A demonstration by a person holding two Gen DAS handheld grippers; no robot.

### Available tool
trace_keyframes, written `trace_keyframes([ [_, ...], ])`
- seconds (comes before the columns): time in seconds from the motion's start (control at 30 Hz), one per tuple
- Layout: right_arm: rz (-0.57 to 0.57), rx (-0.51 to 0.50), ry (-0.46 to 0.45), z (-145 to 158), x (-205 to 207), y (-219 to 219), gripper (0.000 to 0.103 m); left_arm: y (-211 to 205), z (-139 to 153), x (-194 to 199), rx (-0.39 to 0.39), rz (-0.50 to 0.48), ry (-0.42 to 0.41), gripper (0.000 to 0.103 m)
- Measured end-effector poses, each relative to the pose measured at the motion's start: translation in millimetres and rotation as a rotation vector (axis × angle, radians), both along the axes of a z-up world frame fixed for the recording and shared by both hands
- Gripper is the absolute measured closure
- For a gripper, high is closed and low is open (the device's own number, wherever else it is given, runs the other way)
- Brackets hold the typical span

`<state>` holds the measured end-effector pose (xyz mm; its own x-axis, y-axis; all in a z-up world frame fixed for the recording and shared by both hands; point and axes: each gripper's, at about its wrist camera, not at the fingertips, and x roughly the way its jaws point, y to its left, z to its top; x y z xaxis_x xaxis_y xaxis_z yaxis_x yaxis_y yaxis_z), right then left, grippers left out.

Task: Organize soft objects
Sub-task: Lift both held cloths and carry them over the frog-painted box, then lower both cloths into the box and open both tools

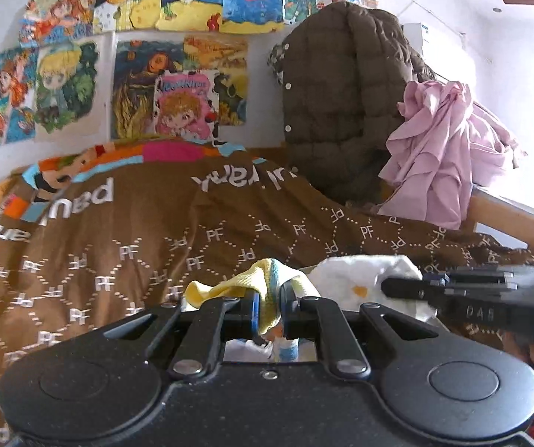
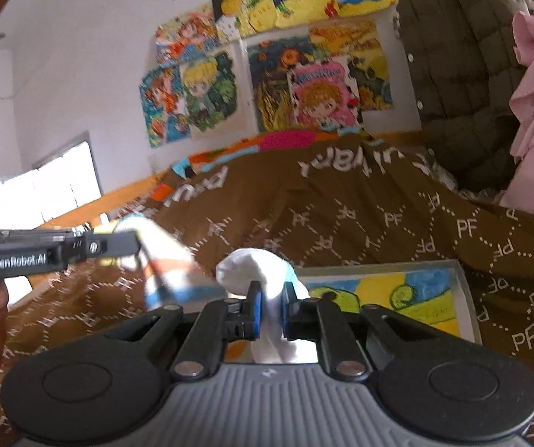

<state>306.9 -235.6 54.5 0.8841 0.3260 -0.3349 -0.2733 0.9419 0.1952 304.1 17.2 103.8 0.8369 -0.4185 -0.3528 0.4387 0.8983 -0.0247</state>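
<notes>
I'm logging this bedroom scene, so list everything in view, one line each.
yellow sock: one, yellow with blue stripe, clamped in left gripper.
white sock: one, white, clamped in right gripper.
blanket: one, brown with white PF pattern, covering bed.
tray: one, grey rim, painted picture inside, on blanket.
jacket: one, brown quilted, hanging at the bed's end.
pink cloth: one, draped beside jacket.
drawings: many, colourful, on wall.
left gripper: black, shut.
right gripper: black, shut.
</notes>
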Motion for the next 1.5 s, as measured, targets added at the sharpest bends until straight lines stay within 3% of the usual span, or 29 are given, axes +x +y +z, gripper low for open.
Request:
trace_keyframes([
  [0.13,-0.044,0.007,0.045,-10.2,17.1,-3.7,0.091,-8.7,-14.3,23.5,-0.044,-0.014,-0.024,0.092],
  [0.27,-0.063,0.010,0.100,-24.7,29.5,-4.0,0.091,-11.1,-39.0,45.0,-0.078,-0.003,0.012,0.092],
  [0.57,-0.014,-0.014,0.145,-39.5,47.2,18.4,0.089,4.8,-88.0,72.9,-0.061,0.063,0.107,0.091],
  [0.73,0.044,-0.043,0.176,-44.7,51.1,38.3,0.082,11.0,-102.6,81.7,-0.068,0.082,0.168,0.090],
  [0.93,0.067,-0.061,0.196,-45.6,49.9,50.0,0.073,7.2,-114.4,83.1,-0.008,0.086,0.214,0.086],
  [1.03,0.063,-0.052,0.202,-44.9,48.6,49.4,0.050,10.3,-114.0,82.2,-0.006,0.113,0.221,0.076],
  [1.2,0.057,-0.044,0.185,-38.4,38.4,45.4,0.037,24.5,-109.0,73.4,-0.029,0.176,0.222,0.041],
  [1.4,0.036,-0.061,0.087,-18.6,8.4,41.0,0.016,38.8,-96.0,52.2,-0.060,0.233,0.182,0.018],
  [1.5,0.022,-0.062,0.035,-9.5,-9.8,38.8,0.011,46.2,-88.5,34.0,-0.084,0.263,0.147,0.010],
])
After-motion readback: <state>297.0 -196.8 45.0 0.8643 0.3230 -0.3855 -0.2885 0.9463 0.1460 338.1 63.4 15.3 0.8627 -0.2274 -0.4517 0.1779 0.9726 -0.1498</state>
